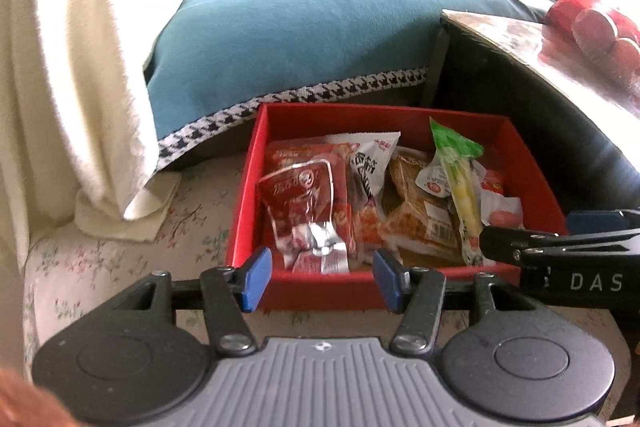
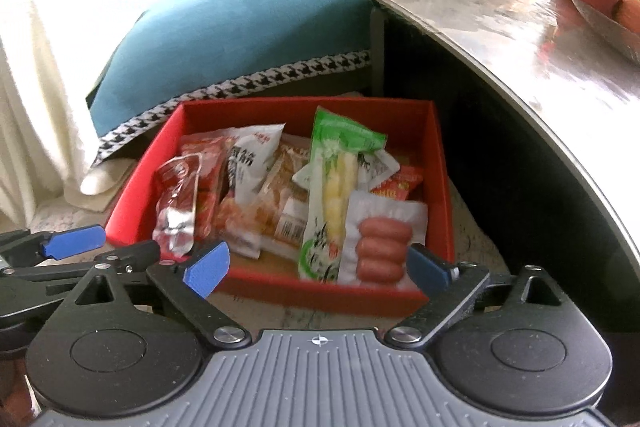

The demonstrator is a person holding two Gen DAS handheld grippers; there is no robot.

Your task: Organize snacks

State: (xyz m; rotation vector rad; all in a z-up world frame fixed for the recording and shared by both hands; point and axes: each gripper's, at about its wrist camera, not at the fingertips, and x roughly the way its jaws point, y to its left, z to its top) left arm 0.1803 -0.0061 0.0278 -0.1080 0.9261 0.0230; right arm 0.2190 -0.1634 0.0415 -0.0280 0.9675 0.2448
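Inside the red cardboard box (image 2: 440, 187), crinkly plastic snack packets (image 2: 340, 187) (both tongs (image 1: 318, 277) (image 2: 318, 267) spread, empty).

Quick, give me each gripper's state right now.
Left gripper: open, holding nothing, above the red box near edge.
Right gripper: wide open, holding nothing.
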